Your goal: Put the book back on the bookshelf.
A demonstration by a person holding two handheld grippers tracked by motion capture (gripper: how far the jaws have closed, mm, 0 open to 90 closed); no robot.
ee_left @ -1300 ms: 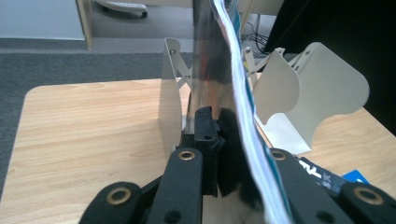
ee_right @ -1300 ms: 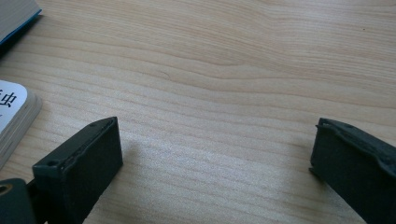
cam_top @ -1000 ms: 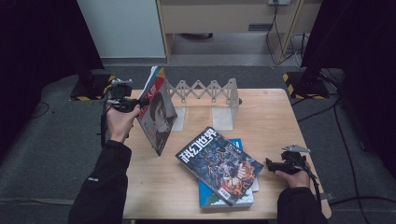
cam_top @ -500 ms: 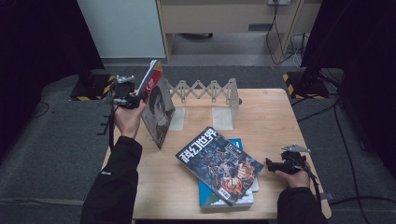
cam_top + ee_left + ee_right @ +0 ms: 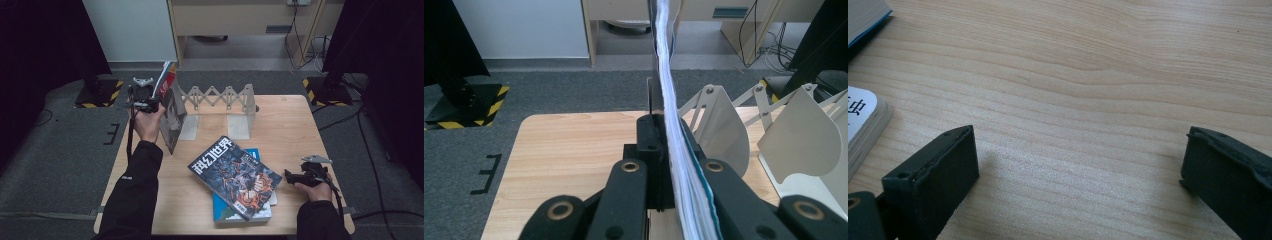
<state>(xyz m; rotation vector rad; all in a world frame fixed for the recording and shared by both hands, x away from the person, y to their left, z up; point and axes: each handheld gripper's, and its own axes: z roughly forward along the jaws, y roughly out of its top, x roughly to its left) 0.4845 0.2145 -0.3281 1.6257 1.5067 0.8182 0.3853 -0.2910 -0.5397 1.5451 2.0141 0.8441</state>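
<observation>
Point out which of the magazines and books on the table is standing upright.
The magazine with the red-topped cover, clamped in the left gripper beside the grey accordion rack. The dark-covered magazine and blue book lie flat, stacked.

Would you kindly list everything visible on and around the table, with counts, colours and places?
Held magazine: one, grey cover with red at the top, upright at the table's left, beside the rack.
Expanding book rack: one, grey-white, back of the table.
Dark magazine: one, black illustrated cover, lying front centre on the blue book.
Blue book: one, blue, under the dark magazine.
Table: one, light wood.
Stand bases: two, black with yellow stripes, on the floor at either side.
Left gripper: black, fingers shut on the held magazine.
Right gripper: black, fingers open, low over the table at the right.
</observation>
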